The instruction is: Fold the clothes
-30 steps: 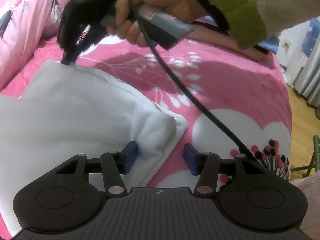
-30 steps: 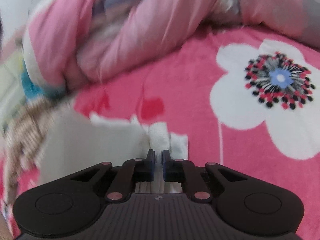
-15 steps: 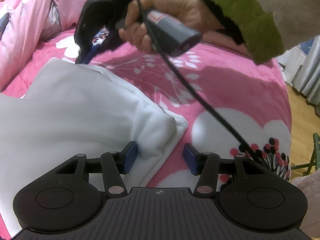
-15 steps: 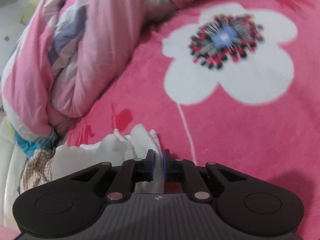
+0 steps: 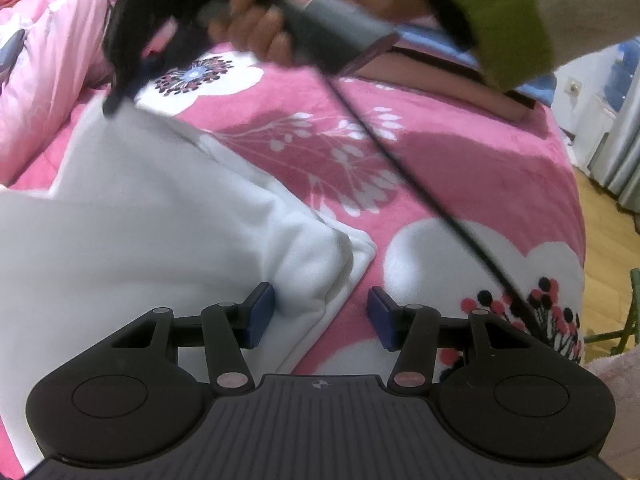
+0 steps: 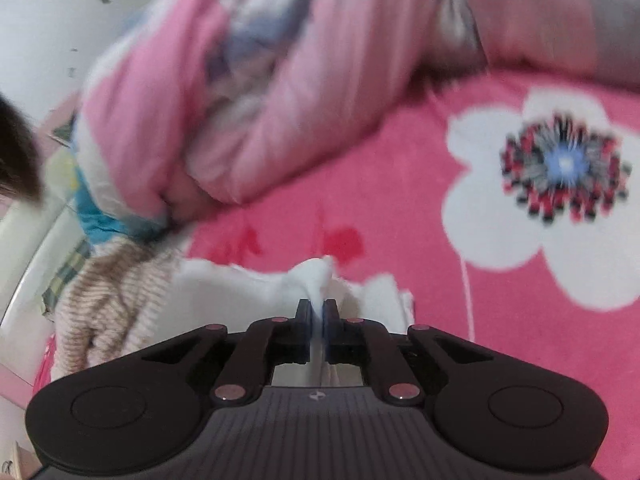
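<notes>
- A white garment lies on a bed under a pink blanket printed with white flowers.
- In the left wrist view the garment fills the left and near part of the picture, with a folded corner reaching toward the middle.
- The left gripper hangs low over that corner, its blue fingers spread. The left finger rests against the cloth; the right one stands apart over bare blanket, so nothing is pinched.
- Far left in the same view, the right gripper is blurred, its tip at the garment's far corner. A hand in a green cuff holds its grey handle, and a black cable runs from it across the blanket.
- In the right wrist view, the right gripper has its fingers nearly pressed together and closing on a bunched ridge of white cloth, which sticks up between them.
- Beyond it lie the blanket's big white flower on the right and a rumpled pink quilt across the far side.
- A brown striped cloth lies at the near left beside the garment.
- Wood floor shows at the far right of the left wrist view.
</notes>
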A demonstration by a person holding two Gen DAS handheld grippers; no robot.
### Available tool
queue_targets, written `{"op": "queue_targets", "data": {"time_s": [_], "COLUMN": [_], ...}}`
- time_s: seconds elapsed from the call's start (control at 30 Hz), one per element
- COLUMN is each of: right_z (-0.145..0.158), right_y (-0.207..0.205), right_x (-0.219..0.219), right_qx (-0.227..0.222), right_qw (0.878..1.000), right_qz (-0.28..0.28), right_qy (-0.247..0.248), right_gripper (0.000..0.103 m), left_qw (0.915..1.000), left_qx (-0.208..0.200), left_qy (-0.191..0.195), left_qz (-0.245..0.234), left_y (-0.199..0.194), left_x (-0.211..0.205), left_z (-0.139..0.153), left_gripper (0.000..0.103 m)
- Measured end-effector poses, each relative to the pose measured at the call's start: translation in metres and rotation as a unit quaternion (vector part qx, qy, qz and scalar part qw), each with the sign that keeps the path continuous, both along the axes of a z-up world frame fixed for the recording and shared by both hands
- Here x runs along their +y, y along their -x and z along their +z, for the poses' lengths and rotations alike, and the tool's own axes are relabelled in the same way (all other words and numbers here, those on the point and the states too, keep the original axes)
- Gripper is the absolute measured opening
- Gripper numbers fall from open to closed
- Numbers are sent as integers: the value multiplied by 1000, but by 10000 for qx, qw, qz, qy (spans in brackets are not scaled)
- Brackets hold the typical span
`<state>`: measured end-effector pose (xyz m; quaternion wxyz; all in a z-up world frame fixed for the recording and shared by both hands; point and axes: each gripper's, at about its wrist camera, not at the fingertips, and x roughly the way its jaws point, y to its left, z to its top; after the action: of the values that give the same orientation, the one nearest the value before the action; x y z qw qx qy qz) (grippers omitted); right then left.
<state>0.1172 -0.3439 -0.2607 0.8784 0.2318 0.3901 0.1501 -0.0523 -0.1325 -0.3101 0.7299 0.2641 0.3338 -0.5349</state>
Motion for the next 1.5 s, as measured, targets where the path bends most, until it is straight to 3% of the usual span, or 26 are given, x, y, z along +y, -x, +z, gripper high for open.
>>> {"op": "queue_targets", "data": {"time_s": [0.07, 0.23, 0.37, 0.47, 0.57, 0.67, 0.73, 0.87, 1.0, 1.1, 1.23, 1.33, 1.4, 1.5], "right_z": [16, 15, -20, -52, -56, -50, -40, -22, -22, -29, -32, -33, -12, 25], "right_y": [12, 11, -7, -16, -14, -1, 10, 14, 7, -7, -17, -17, -6, 4], "right_x": [0, -2, -5, -25, -41, -65, -75, -55, -32, -26, -25, -36, -34, 0], "right_qx": [-175, -159, -49, 340, 482, 541, 468, 453, 472, 461, 291, 498, 123, -427], "right_qw": [9998, 9987, 9977, 9981, 9956, 9841, 9798, 9948, 9983, 9980, 9943, 9878, 9914, 9944], "right_qz": [-38, -164, -164, -481, -669, -1227, -1378, -745, -312, -427, -836, -1187, -1012, 110], "right_qy": [4, 451, 652, 152, -441, -1162, -1372, -525, -108, -10, 590, 877, 822, 959], "right_gripper": [5, 5, 5, 5, 6, 8, 8, 9, 9, 12, 4, 4, 4, 6], "left_qw": [10000, 10000, 10000, 10000, 9999, 9999, 9999, 9999, 9998, 9998, 9997, 9997, 9996, 9986], "left_qx": [30, 5, -35, -70, -99, -98, -113, -142, -187, -208, -213, -190, -79, -31], "left_qy": [0, -16, -21, -11, 11, 22, 35, 59, 58, 59, 71, 83, 86, 66], "left_qz": [-4, -26, -31, -24, -12, 6, 7, -6, -4, 33, 92, 155, 271, 515], "left_y": [-1, 0, 3, 5, 8, 8, 8, 8, 8, 9, 11, 12, 12, 17], "left_x": [0, -2, -2, -3, -1, 1, 2, 5, 2, 1, 0, 2, 5, 20], "left_z": [1, 0, -1, -1, -1, -2, -2, -1, -2, -2, -1, 2, 6, 16], "left_gripper": [52, 52, 52, 52, 52, 52, 52, 52, 52, 52, 52, 52, 52, 52]}}
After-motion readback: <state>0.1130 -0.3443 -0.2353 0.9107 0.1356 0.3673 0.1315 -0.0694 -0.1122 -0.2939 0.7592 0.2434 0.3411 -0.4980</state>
